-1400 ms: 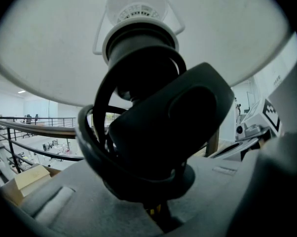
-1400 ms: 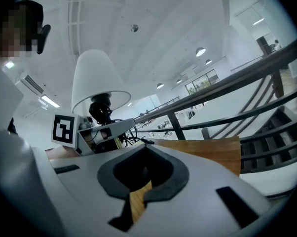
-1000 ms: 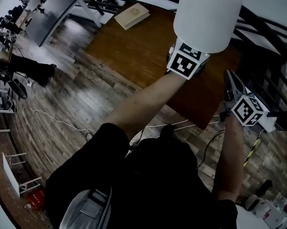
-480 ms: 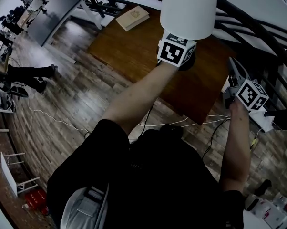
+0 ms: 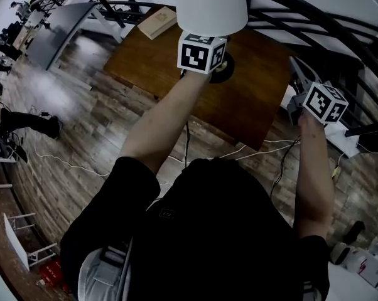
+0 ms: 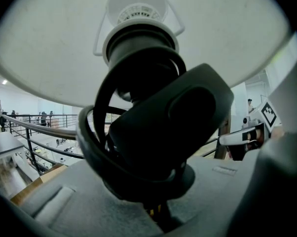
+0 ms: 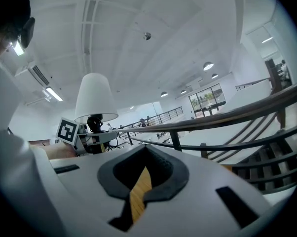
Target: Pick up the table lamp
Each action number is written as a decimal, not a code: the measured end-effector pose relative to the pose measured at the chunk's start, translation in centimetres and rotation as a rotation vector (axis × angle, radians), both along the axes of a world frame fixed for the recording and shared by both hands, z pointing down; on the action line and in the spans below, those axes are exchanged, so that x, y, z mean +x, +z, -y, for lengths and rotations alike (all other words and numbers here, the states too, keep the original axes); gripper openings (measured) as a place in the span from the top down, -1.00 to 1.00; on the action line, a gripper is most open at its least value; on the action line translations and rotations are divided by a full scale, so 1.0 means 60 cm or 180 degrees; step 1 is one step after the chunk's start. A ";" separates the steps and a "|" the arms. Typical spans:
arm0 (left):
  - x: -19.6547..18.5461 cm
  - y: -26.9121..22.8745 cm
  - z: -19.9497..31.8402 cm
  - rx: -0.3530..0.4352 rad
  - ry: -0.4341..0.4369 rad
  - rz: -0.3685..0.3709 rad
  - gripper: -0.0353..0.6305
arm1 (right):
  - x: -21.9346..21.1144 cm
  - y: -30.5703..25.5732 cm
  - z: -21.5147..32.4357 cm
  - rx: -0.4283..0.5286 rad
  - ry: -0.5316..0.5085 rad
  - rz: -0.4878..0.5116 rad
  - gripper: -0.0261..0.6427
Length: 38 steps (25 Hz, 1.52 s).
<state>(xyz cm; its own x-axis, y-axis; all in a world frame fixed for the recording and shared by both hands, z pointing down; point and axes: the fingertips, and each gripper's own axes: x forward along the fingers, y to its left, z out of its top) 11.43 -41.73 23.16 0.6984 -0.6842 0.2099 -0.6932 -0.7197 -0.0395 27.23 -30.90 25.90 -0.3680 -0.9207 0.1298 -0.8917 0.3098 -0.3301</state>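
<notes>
Head view showed the table lamp (image 5: 211, 4) lifted at twelve o'clock, its white shade cut by the top edge, with the left gripper (image 5: 202, 50) tucked right under the shade and the lamp's dark foot peeking out just beside the marker cube at about four o'clock of it. Below lay a brown wooden table (image 5: 252, 99), a book (image 5: 159, 22) resting on its far corner at eleven o'clock. The right gripper (image 5: 297, 69) hung at two o'clock, well apart from the lamp, over the table's right edge, a dark railing (image 5: 314, 24) curving past beyond it. Left gripper view was filled by the underside of the shade at twelve o'clock, and the lamp's black body with its looped cord (image 6: 96, 132) sat wedged between the grey jaws, which were clamped tight on it at six o'clock. Right gripper view showed its own jaws drawn together with nothing between them, only a sliver of table wood seen through the notch; the lamp stood upright at nine o'clock, gripped below the shade.
</notes>
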 end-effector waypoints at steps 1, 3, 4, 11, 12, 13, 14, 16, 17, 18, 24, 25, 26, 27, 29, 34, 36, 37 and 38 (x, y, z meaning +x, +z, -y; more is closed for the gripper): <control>-0.001 0.001 -0.001 -0.0001 -0.0001 -0.0011 0.82 | 0.002 0.000 0.000 0.0007 0.0001 -0.0026 0.89; -0.005 0.002 -0.004 0.0007 0.0008 -0.0019 0.82 | 0.004 -0.001 -0.002 0.0018 -0.0001 -0.0060 0.89; -0.007 0.003 -0.006 0.0013 0.0017 -0.0016 0.82 | 0.005 -0.001 -0.004 0.0022 -0.0004 -0.0068 0.89; -0.028 0.010 -0.012 0.0017 -0.0058 0.0053 0.82 | 0.017 -0.008 -0.018 0.0060 -0.0041 -0.0110 0.89; -0.031 0.009 -0.013 0.0032 -0.0061 0.0059 0.82 | 0.017 -0.009 -0.020 0.0066 -0.0048 -0.0121 0.89; -0.033 0.006 -0.014 0.0053 -0.0059 0.0062 0.82 | 0.018 -0.009 -0.021 0.0072 -0.0051 -0.0135 0.89; -0.036 0.003 -0.013 0.0071 -0.0061 0.0063 0.82 | 0.019 -0.009 -0.022 0.0076 -0.0053 -0.0153 0.89; -0.044 0.000 -0.012 0.0093 -0.0079 0.0066 0.82 | 0.022 -0.007 -0.023 0.0078 -0.0065 -0.0210 0.89; -0.048 -0.001 -0.011 0.0096 -0.0091 0.0068 0.82 | 0.023 -0.005 -0.024 0.0074 -0.0074 -0.0245 0.89; -0.053 -0.001 -0.010 0.0098 -0.0104 0.0072 0.82 | 0.025 -0.004 -0.024 0.0071 -0.0081 -0.0273 0.89; -0.067 -0.002 -0.004 0.0117 -0.0149 0.0119 0.82 | 0.039 -0.006 -0.019 0.0071 -0.0064 -0.0294 0.89; -0.068 -0.002 -0.003 0.0116 -0.0151 0.0121 0.82 | 0.040 -0.006 -0.018 0.0069 -0.0060 -0.0290 0.89; -0.069 -0.001 -0.002 0.0110 -0.0153 0.0121 0.82 | 0.041 -0.005 -0.017 0.0065 -0.0059 -0.0282 0.89; -0.070 0.000 -0.001 0.0099 -0.0157 0.0120 0.82 | 0.041 -0.004 -0.016 0.0060 -0.0061 -0.0272 0.89; -0.075 0.005 0.001 0.0055 -0.0181 0.0118 0.82 | 0.040 -0.002 -0.014 0.0052 -0.0068 -0.0257 0.89; -0.081 0.005 0.006 0.0033 -0.0187 0.0133 0.82 | 0.039 -0.007 -0.008 0.0051 -0.0077 -0.0247 0.89; -0.078 0.001 0.004 0.0050 -0.0160 0.0138 0.82 | 0.039 -0.008 -0.010 0.0053 -0.0079 -0.0246 0.89; -0.076 -0.001 0.003 0.0062 -0.0143 0.0138 0.82 | 0.039 -0.008 -0.012 0.0051 -0.0081 -0.0247 0.89; -0.075 -0.001 0.003 0.0063 -0.0139 0.0139 0.82 | 0.039 -0.007 -0.013 0.0048 -0.0084 -0.0248 0.89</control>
<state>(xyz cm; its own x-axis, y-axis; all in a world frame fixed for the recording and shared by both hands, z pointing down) 6.94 -41.88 23.08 0.6582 -0.7181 0.2258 -0.7212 -0.6876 -0.0843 29.55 -30.12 25.48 -0.3813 -0.9129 0.1453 -0.9060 0.3378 -0.2551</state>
